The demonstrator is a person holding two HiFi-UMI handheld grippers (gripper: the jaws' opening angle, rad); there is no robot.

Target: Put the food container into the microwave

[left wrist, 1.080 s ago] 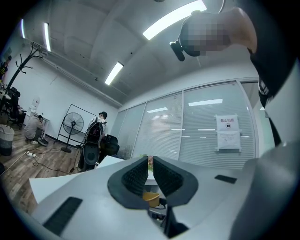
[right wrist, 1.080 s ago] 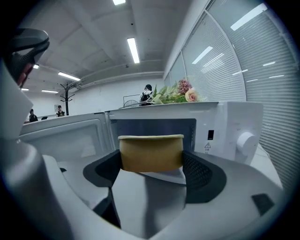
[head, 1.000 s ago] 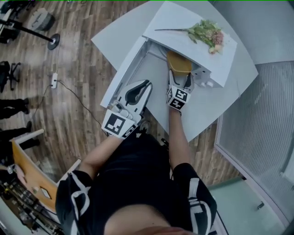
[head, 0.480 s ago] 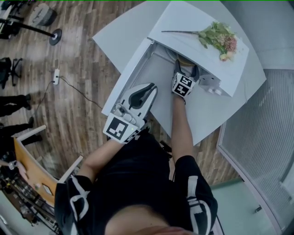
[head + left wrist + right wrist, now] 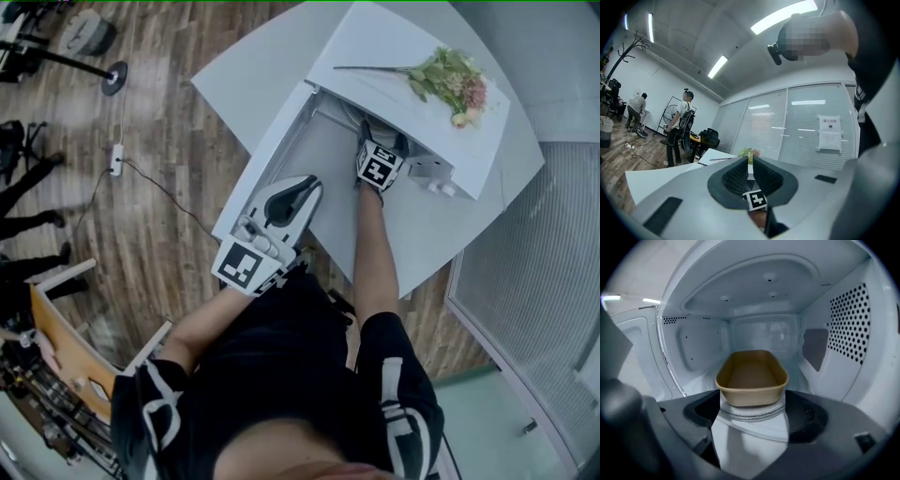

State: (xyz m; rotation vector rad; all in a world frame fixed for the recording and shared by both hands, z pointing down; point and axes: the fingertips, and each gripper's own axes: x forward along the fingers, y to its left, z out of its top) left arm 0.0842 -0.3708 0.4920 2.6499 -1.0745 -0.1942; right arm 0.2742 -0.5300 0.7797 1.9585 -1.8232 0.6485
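The tan food container (image 5: 752,378) rests on the glass turntable (image 5: 750,414) inside the white microwave (image 5: 412,56). My right gripper (image 5: 757,406) is open just in front of it, jaws spread wider than the container's near end. From the head view the right gripper (image 5: 382,137) reaches into the cavity and the container is hidden. The microwave door (image 5: 267,150) hangs open to the left. My left gripper (image 5: 302,187) hovers by the door, shut and holding nothing, also in the left gripper view (image 5: 750,161).
A bunch of flowers (image 5: 450,80) lies on top of the microwave. The microwave stands on a white table (image 5: 441,225). A cable (image 5: 141,178) runs across the wooden floor. People (image 5: 677,126) stand far off to the left.
The right gripper has carried the container from the microwave's mouth deep into the cavity, out of the head view. The left gripper has barely moved.
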